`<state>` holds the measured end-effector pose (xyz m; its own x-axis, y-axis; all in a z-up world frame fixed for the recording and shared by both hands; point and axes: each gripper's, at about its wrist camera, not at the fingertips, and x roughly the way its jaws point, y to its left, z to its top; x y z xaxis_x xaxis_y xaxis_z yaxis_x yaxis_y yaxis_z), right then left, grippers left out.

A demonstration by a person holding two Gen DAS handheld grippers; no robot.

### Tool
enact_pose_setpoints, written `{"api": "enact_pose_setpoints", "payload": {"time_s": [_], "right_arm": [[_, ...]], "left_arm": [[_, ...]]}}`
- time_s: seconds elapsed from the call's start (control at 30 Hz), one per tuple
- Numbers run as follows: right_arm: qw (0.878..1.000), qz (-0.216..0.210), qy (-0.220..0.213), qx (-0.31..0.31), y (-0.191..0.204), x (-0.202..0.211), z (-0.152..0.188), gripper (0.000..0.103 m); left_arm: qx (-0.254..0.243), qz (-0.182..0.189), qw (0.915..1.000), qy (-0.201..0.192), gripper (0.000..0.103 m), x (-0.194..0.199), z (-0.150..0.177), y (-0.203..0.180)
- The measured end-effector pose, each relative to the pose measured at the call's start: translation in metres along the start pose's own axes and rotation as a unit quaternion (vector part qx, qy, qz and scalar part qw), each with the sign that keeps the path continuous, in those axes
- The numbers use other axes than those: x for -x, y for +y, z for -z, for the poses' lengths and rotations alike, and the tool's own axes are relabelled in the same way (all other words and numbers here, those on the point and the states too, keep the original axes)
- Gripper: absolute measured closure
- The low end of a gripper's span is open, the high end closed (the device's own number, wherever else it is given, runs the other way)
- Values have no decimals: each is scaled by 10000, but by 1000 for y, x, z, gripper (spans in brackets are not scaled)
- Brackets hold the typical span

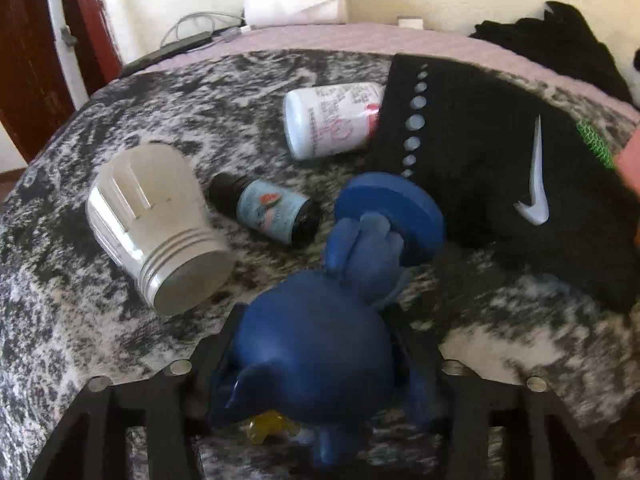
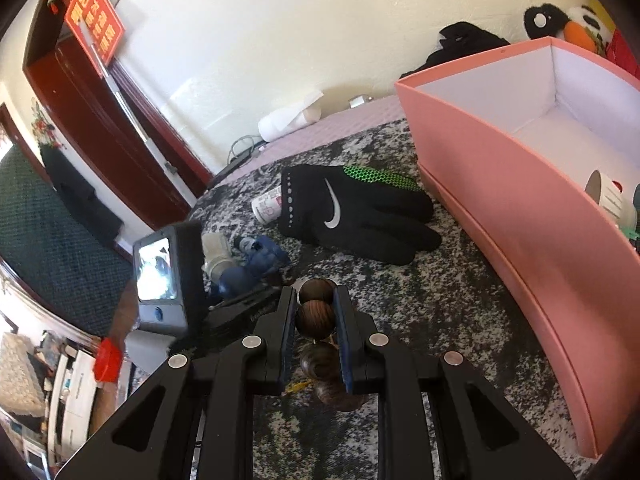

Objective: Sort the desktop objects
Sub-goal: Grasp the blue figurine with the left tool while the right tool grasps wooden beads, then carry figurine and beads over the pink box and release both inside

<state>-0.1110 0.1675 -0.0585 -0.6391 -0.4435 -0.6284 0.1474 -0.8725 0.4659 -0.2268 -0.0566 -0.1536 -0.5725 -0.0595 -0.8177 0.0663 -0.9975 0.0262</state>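
Note:
A blue toy figure (image 1: 316, 352) with a round blue disc at its far end lies on the mottled grey cloth, between the fingers of my left gripper (image 1: 320, 320). Both pads lie against its body. In the right wrist view, my right gripper (image 2: 316, 296) is shut on a string of brown wooden beads (image 2: 314, 316) above the cloth. Beyond the figure lie a silver piston-shaped cup (image 1: 160, 228), a small dark bottle (image 1: 268, 212) with a pale blue label, a white jar (image 1: 332, 120) and a black glove (image 1: 500, 160) with a white swoosh.
An open pink box (image 2: 500, 200) stands to the right and holds a few items at its near end. A paper roll (image 1: 296, 8), cables, a black garment (image 1: 560, 44) and a plush toy (image 2: 568, 24) lie along the back wall. A red door is at the left.

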Motion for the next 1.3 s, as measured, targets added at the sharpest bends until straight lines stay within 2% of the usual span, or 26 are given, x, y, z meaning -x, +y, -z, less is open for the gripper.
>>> {"api": "enact_pose_setpoints", "payload": {"time_s": [0.2,0.37,0.53,0.67,0.77,0.87,1.0,1.03,1.17,1.3], "right_arm": [[10000,-32,-26,-43,-2,1,-2,83],[9999,-88,-113,-19,1,7,-2,83],[9996,-195,-219,-60,1,16,-3,83],[9984,-260,-500,-42,-1,33,-6,83],[9947,-310,-975,-77,-3,56,-10,83],[9843,-198,-1747,-155,-9,92,-11,83],[9555,305,-2909,-381,-30,148,-8,83],[9495,437,-3075,-453,-36,157,-6,83],[9363,1050,-3212,-952,-80,172,-7,82],[9279,1320,-3176,-1437,-123,176,-11,82]], "left_arm": [[-84,54,9999,35,47,17,1,-1],[151,274,9988,-377,47,60,-2,10],[-129,410,9956,-837,47,108,6,-4],[-274,631,9918,-1077,47,138,13,-18],[-383,861,9868,-1319,47,160,15,-33],[-513,1081,9802,-1579,47,176,12,-52],[-740,1542,9682,-1824,47,197,8,-94],[-777,1679,9658,-1816,47,199,7,-106],[-986,2178,9548,-1765,47,204,8,-162],[-1456,2262,9477,-1714,47,198,18,-219]]}}
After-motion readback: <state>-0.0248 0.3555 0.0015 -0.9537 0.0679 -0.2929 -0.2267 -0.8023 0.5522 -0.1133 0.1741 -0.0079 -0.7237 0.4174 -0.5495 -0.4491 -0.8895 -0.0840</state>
